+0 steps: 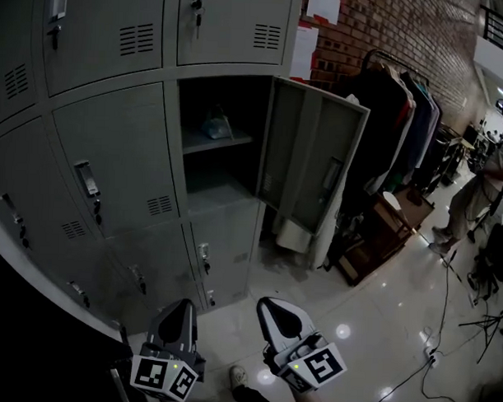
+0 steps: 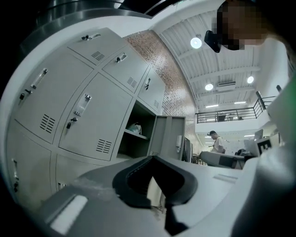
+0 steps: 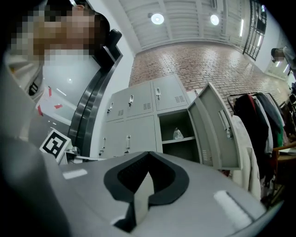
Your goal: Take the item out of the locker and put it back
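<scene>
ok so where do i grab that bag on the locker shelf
Probably by its bunched top. The bag sits upright on the shelf and seems to narrow upward, so that part is easiest to pinch. Come straight in from the front, slightly left of centre, since the door hangs open on the right.

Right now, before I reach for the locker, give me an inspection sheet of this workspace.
Surface: floor, glossy and pale, reflecting lights.
Job's things: locker compartment open, door swung to the right; pale item sits on the shelf inside.
Clutter: clothes rack, full, beside the door.
Grippers: left gripper and right gripper held low, fingers together, nothing held.
Cables: cable trails across the floor at right.
Surroundings: brick wall; a person stands at far right.
</scene>
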Available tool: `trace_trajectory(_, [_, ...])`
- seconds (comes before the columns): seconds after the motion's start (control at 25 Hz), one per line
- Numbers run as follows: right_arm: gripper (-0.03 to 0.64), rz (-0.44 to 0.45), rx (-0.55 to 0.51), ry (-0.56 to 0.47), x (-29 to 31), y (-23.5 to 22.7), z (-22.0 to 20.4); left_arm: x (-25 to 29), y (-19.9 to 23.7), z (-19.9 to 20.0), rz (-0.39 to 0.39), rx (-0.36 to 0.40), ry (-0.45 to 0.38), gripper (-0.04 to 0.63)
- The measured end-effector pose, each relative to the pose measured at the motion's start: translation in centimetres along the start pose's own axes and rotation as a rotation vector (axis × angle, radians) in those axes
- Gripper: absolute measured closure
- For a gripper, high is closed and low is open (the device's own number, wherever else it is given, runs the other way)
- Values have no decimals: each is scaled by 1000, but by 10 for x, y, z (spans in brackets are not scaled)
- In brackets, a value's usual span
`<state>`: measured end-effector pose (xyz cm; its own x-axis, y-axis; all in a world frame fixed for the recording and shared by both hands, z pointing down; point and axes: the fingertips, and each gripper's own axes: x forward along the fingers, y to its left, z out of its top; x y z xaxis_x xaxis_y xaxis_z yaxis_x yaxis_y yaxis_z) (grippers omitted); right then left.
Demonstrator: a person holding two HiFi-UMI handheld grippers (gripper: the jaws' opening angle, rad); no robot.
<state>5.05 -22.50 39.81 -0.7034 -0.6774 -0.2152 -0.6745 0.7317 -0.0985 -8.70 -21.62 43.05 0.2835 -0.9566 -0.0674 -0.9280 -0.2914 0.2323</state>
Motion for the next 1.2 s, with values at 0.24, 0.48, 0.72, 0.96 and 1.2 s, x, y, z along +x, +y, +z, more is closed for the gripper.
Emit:
trace_trajectory(0.24, [615, -10, 56, -8, -104, 93, -23, -144, -58, -25, -21, -4, -13, 591])
trace_trajectory(0.48, [615, 61, 80, -52, -201, 233, 29, -302, -113, 3, -20, -4, -39, 591])
trace_trajectory(0.72, [615, 46, 95, -100, -256, 294, 89, -379, -150, 42, 0, -62, -94, 591])
trace_trajectory(0.96, [615, -36, 99, -44, -299, 305, 86, -406, -177, 56, -3, -37, -120, 591])
trace_trajectory(1.2, [615, -40, 77, -51, -325, 315, 91, -411, -199, 47, -38, -48, -124, 591])
